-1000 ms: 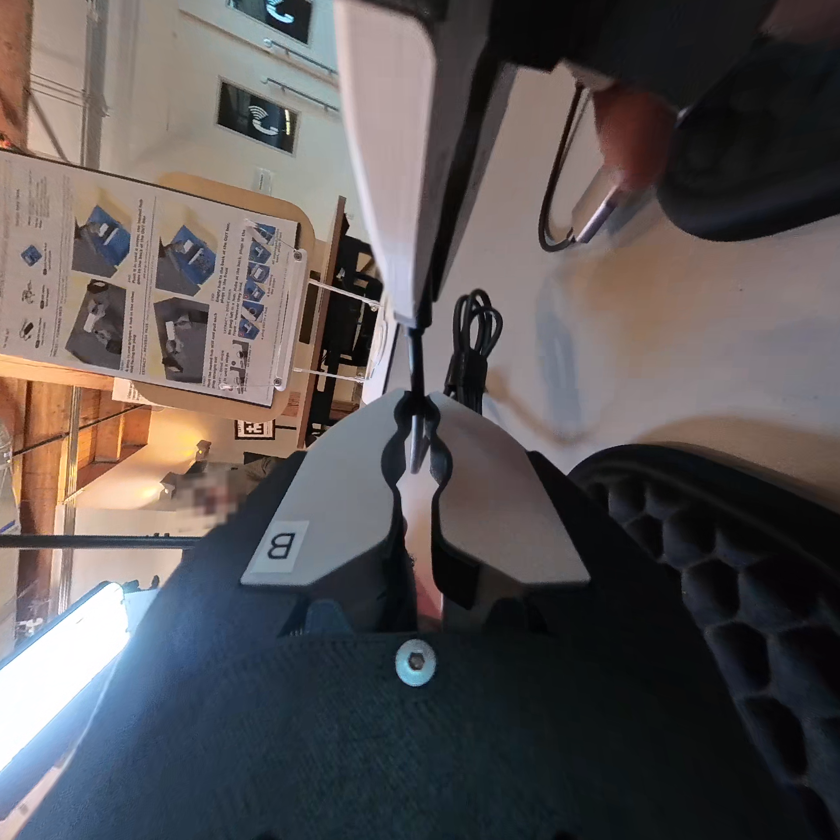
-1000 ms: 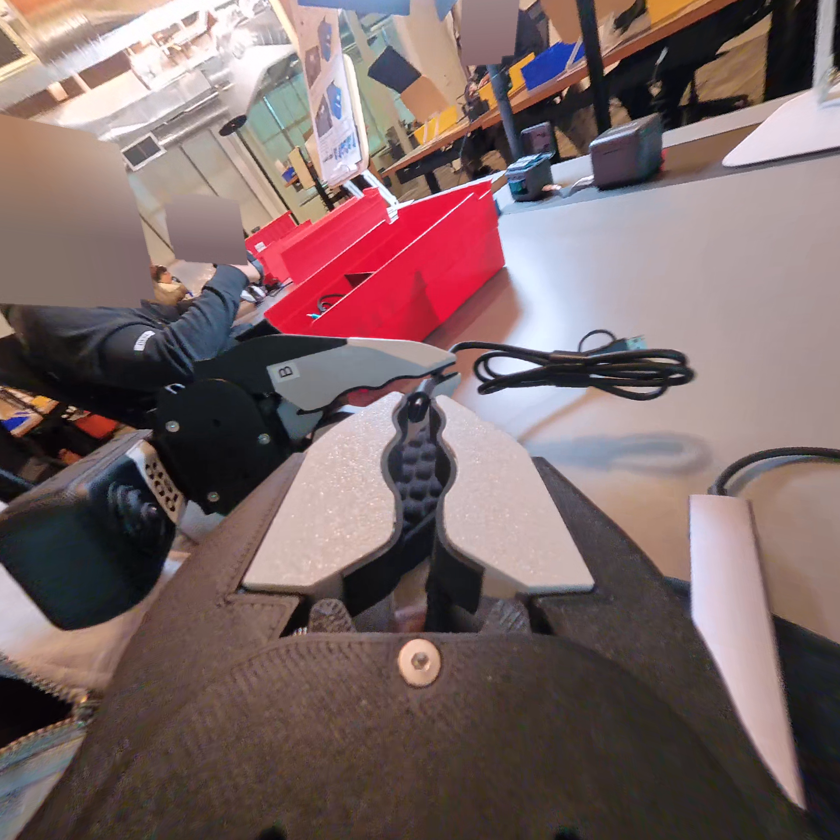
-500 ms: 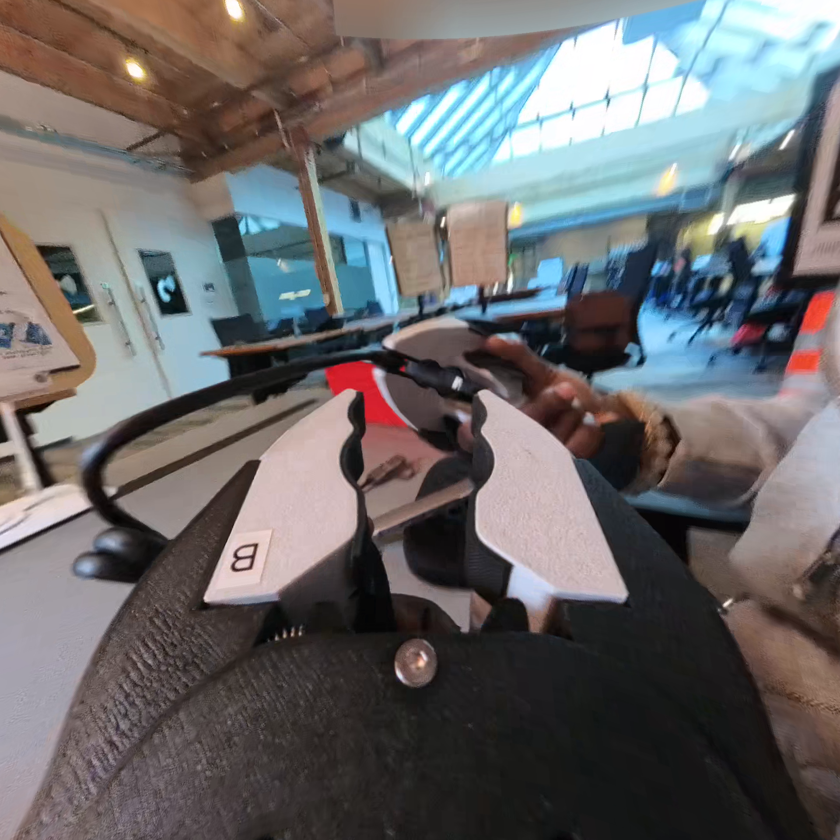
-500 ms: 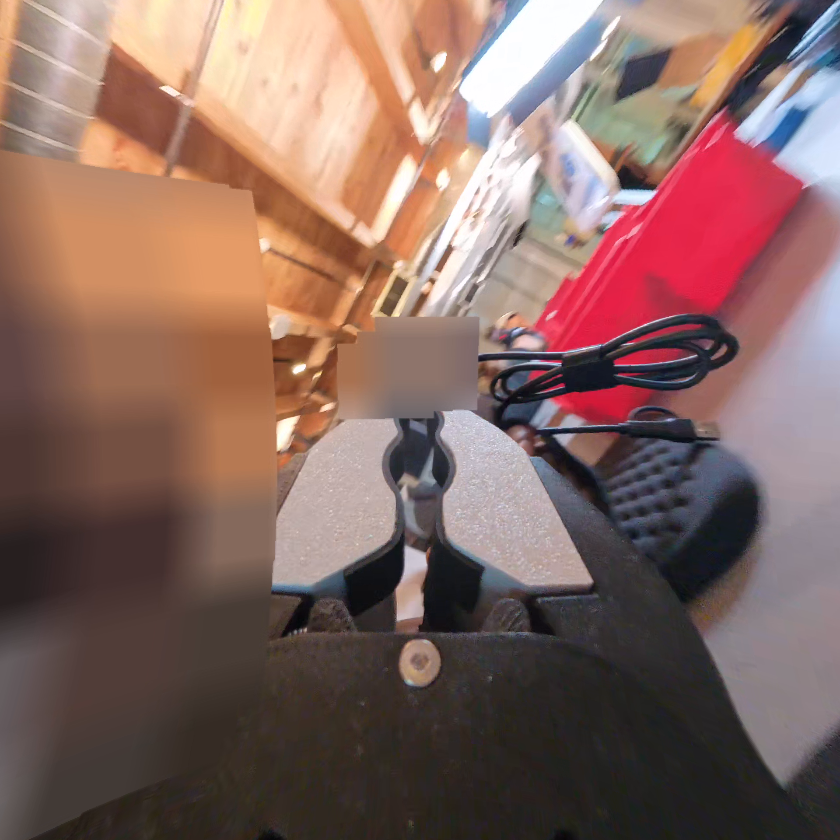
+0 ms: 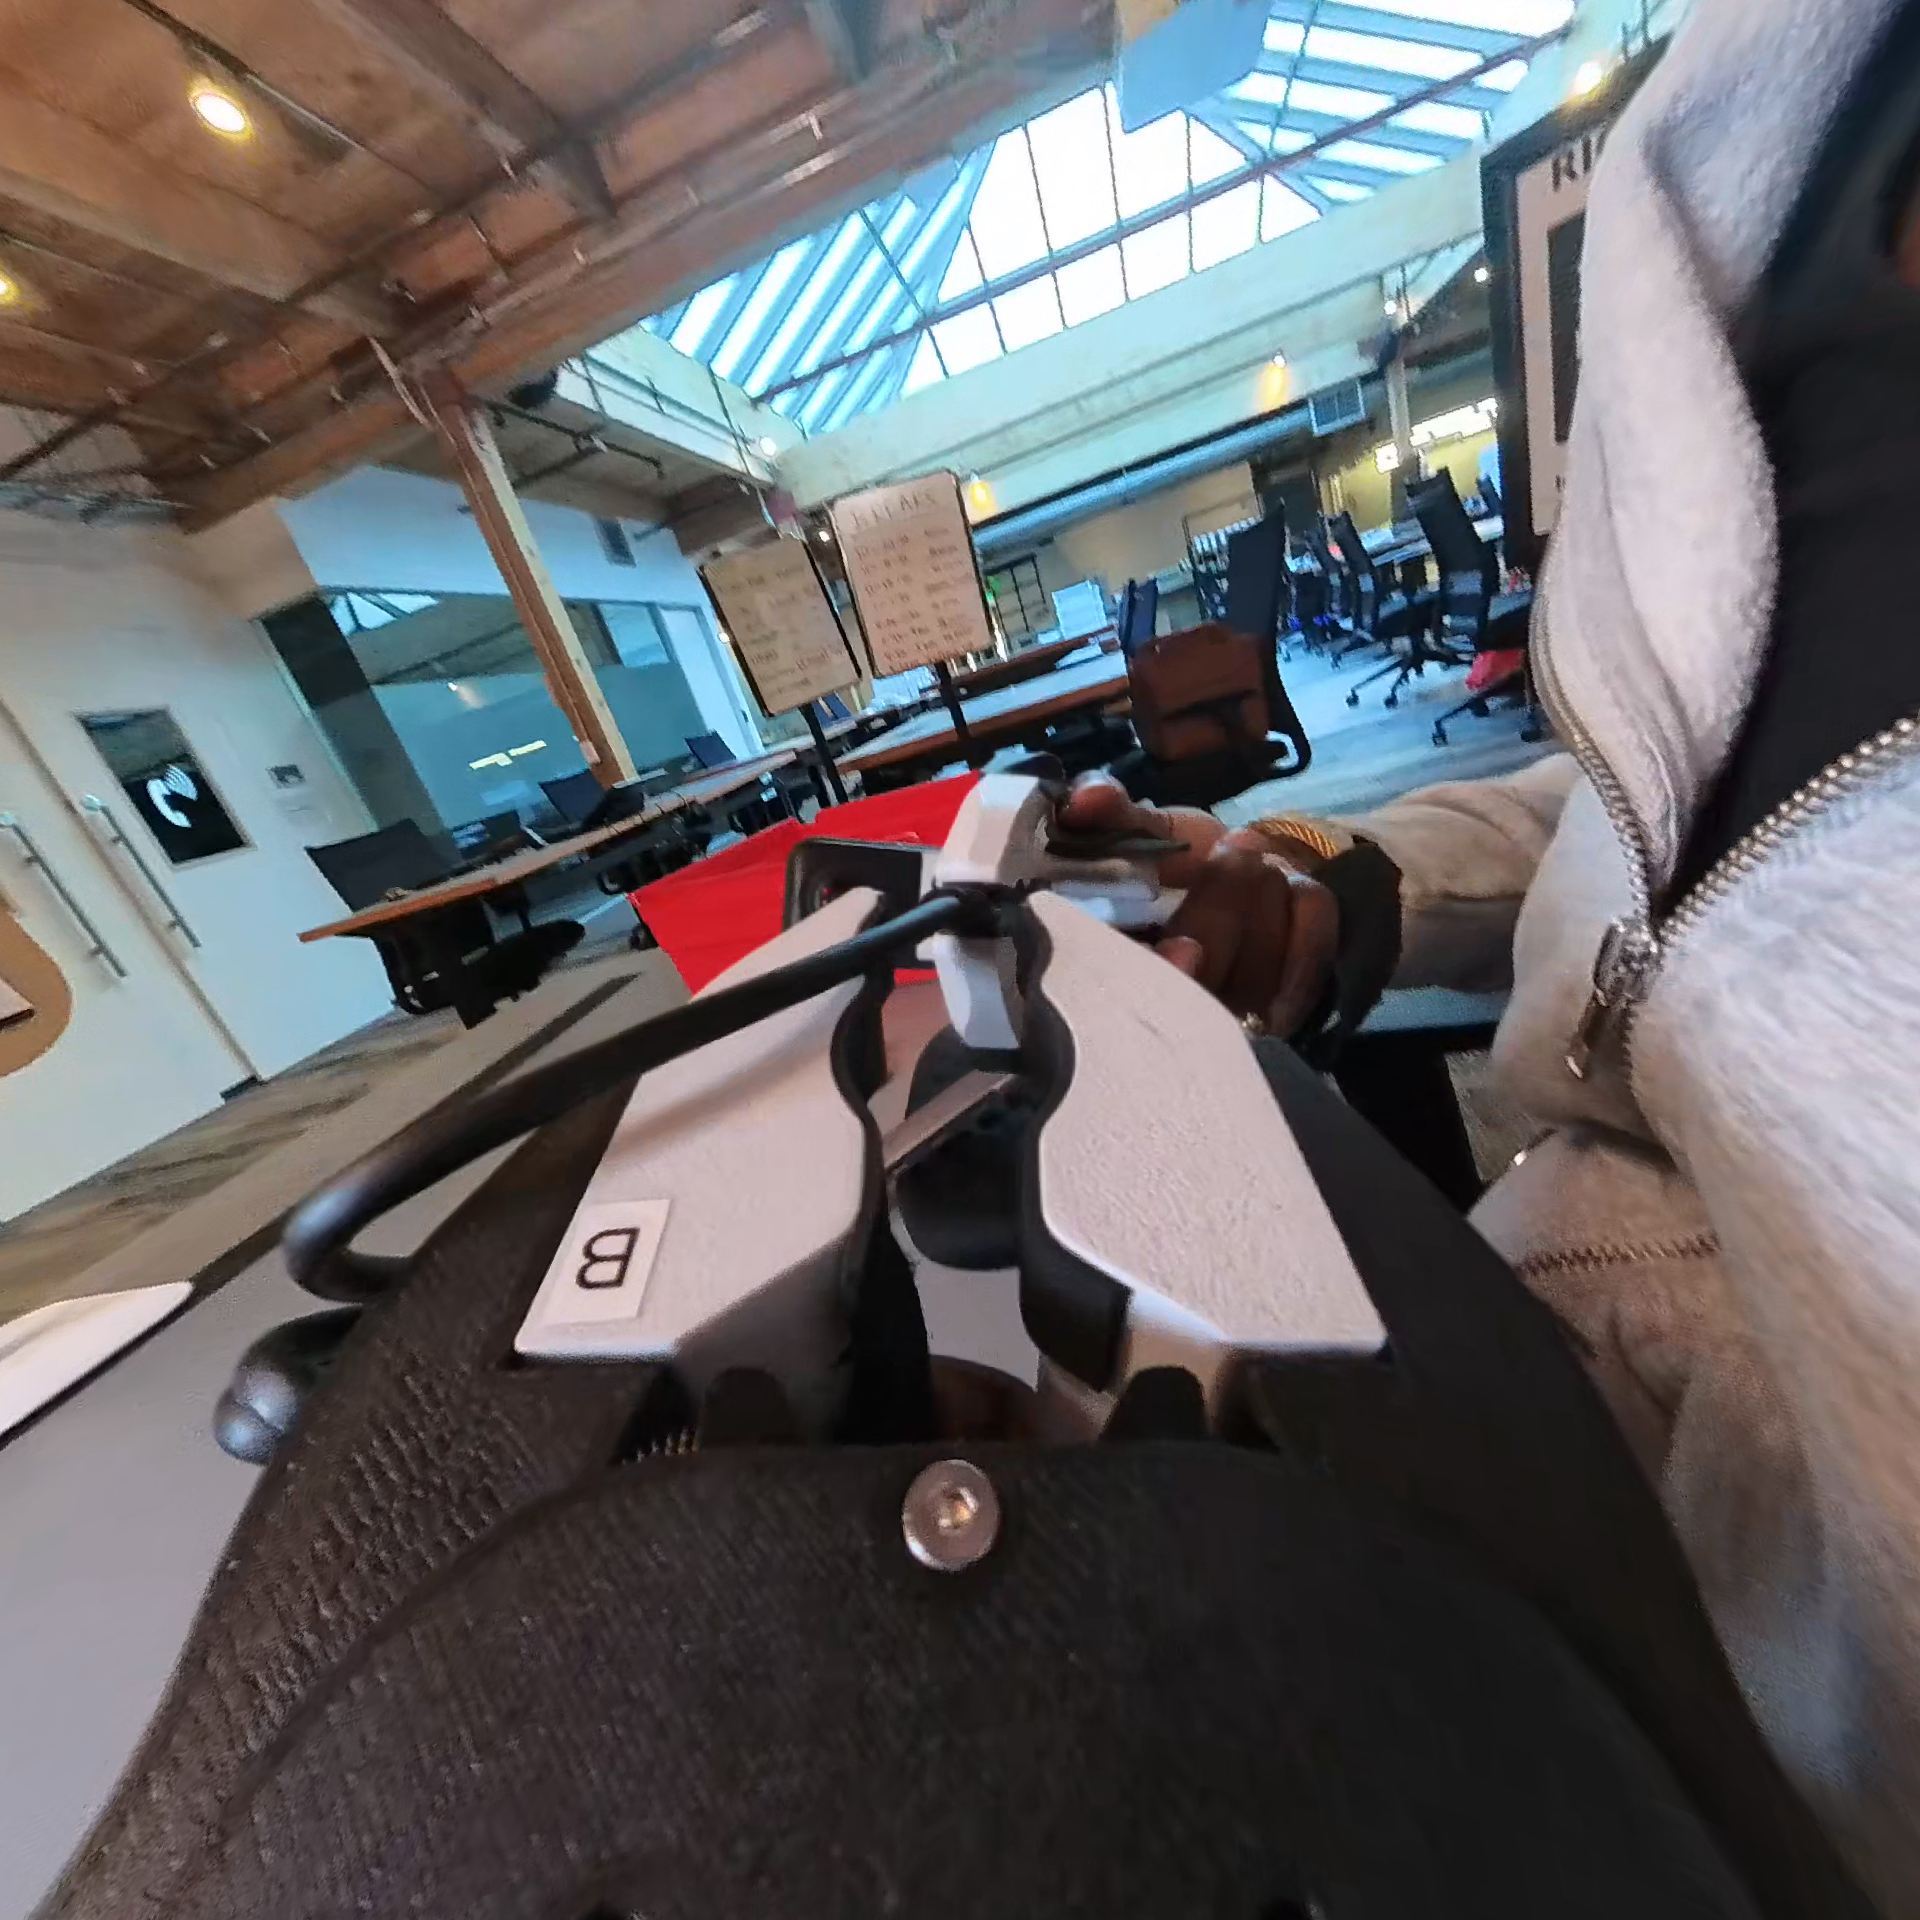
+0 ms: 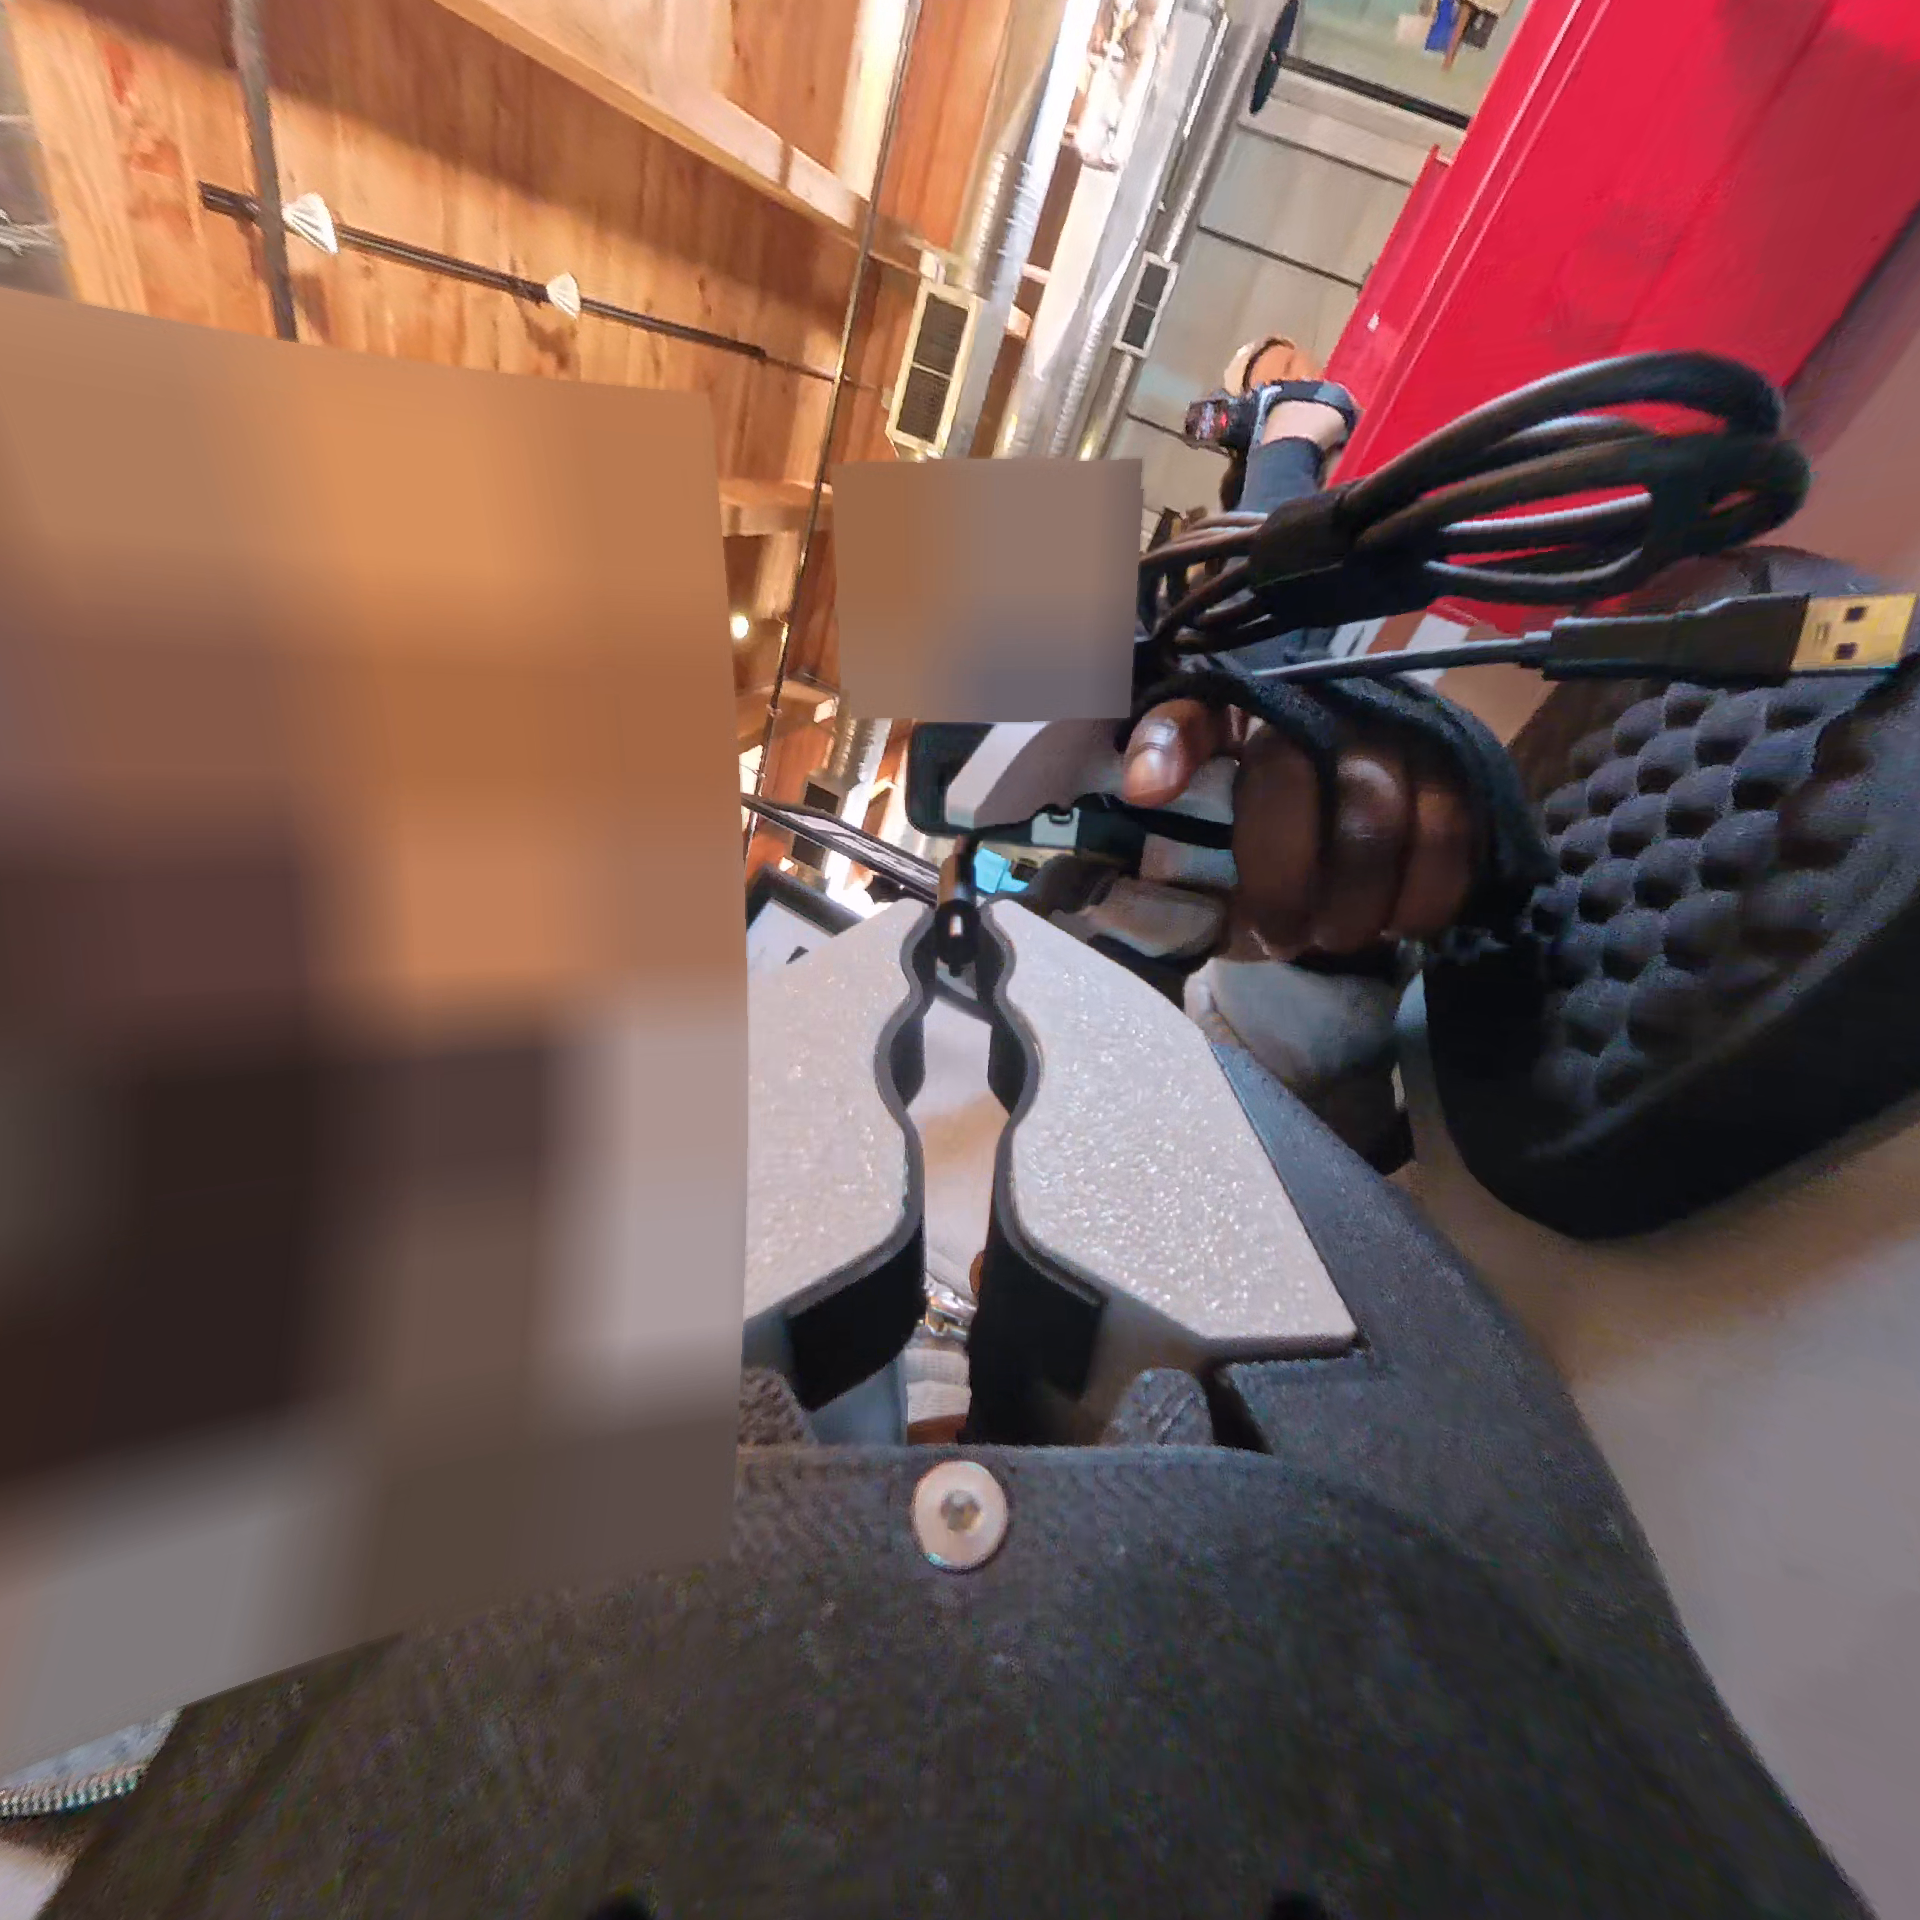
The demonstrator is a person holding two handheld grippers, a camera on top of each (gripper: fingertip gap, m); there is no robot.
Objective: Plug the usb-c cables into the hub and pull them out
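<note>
My left gripper [image 5: 956, 935] is shut on a thin grey hub [image 5: 940, 1110] that lies flat between its jaws. A black usb-c cable [image 5: 623, 1049] runs from the lower left up to the jaw tips, where the right gripper's white fingers [image 5: 977, 987] reach in from above. In the right wrist view my right gripper [image 6: 956, 920] is shut on the cable's small black plug [image 6: 954, 935]. The rest of the cable is a tied bundle [image 6: 1558, 488] with a USB-A plug [image 6: 1849, 632]. The left gripper's fingers [image 6: 1023, 764] and the hand [image 6: 1351, 831] holding it sit just beyond.
The grey table [image 5: 83, 1558] is at the lower left. A red bin [image 5: 727, 904] stands behind the grippers and shows in the right wrist view [image 6: 1662, 208]. A black foam pad [image 6: 1714, 935] lies on the table. The person's grey jacket [image 5: 1714, 1143] fills the right. My left and right fingertips are right by each other.
Both grippers have swung up from the table and turned to face each other. The cable bundle has left the table. The right gripper's fingers have moved in close to the left gripper's tips.
</note>
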